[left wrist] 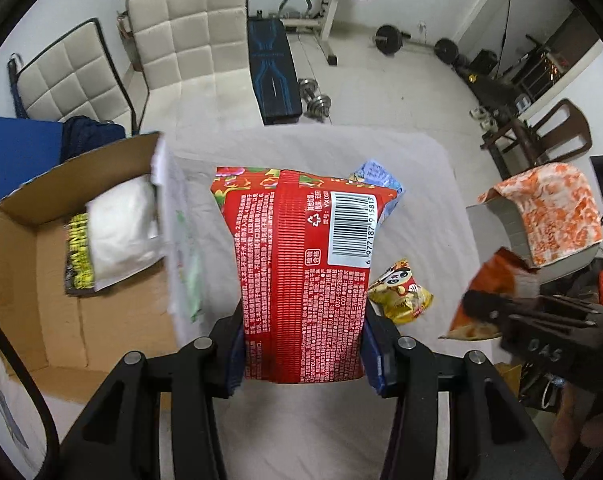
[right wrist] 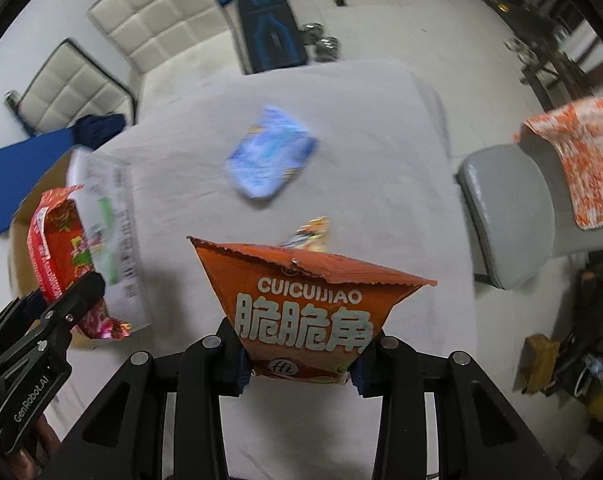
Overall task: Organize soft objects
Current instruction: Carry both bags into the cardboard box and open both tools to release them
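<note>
My left gripper (left wrist: 303,364) is shut on a red snack bag (left wrist: 301,272) with a barcode, held above the white-covered table; it also shows in the right wrist view (right wrist: 57,256). My right gripper (right wrist: 299,364) is shut on an orange "CUICUIJIAO" snack bag (right wrist: 309,304), seen at the right of the left wrist view (left wrist: 489,292). A cardboard box (left wrist: 57,280) stands at the left with a white pack (left wrist: 121,232) and a yellow-black pack (left wrist: 77,256) inside. A blue packet (right wrist: 269,160) and a small yellow panda packet (left wrist: 401,292) lie on the table.
The table cloth (right wrist: 341,120) covers the table. White padded chairs (left wrist: 181,40) stand behind, a grey chair (right wrist: 509,208) with an orange towel (right wrist: 581,160) at the right. A weight bench (left wrist: 273,68) and dumbbells (left wrist: 317,100) are on the floor beyond.
</note>
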`<action>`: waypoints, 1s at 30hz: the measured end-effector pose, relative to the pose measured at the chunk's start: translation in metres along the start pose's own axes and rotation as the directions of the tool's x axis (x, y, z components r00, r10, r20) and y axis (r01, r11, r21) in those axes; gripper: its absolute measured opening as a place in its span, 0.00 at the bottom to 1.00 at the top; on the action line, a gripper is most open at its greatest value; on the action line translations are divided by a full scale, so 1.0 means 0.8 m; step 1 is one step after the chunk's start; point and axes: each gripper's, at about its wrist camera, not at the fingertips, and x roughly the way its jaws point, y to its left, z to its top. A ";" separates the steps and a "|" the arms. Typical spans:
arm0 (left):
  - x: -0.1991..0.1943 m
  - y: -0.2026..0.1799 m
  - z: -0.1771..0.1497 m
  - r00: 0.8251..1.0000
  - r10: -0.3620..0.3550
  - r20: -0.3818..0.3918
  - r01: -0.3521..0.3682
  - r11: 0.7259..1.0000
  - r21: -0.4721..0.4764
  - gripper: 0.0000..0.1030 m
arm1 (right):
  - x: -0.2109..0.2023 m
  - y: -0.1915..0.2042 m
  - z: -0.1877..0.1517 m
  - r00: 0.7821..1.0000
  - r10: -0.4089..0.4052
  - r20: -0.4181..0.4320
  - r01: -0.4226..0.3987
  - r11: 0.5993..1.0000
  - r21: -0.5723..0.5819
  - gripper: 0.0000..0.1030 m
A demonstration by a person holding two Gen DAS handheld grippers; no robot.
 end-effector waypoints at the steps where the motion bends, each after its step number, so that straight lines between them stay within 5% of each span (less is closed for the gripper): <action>1: -0.011 0.009 -0.003 1.000 -0.005 0.010 0.005 1.000 -0.009 0.43 | -0.007 0.017 -0.006 1.000 0.011 0.005 -0.011 1.000 -0.019 0.38; 8: -0.074 0.079 -0.016 0.997 0.014 0.071 -0.010 0.998 -0.056 0.43 | -0.030 0.125 -0.035 0.996 0.088 0.011 -0.086 0.988 -0.130 0.38; 17: -0.130 0.237 -0.035 0.991 0.102 0.090 -0.085 0.982 -0.169 0.43 | -0.009 0.291 -0.052 0.989 0.138 -0.048 -0.146 0.954 -0.263 0.38; 24: -0.098 0.337 -0.029 0.992 0.126 0.013 -0.120 0.967 -0.226 0.43 | 0.052 0.381 -0.037 0.990 0.071 -0.120 -0.104 0.949 -0.299 0.38; 30: -0.028 0.397 -0.010 0.991 0.092 -0.093 -0.113 0.960 -0.257 0.43 | 0.113 0.404 -0.024 0.983 -0.009 -0.183 -0.045 0.956 -0.290 0.38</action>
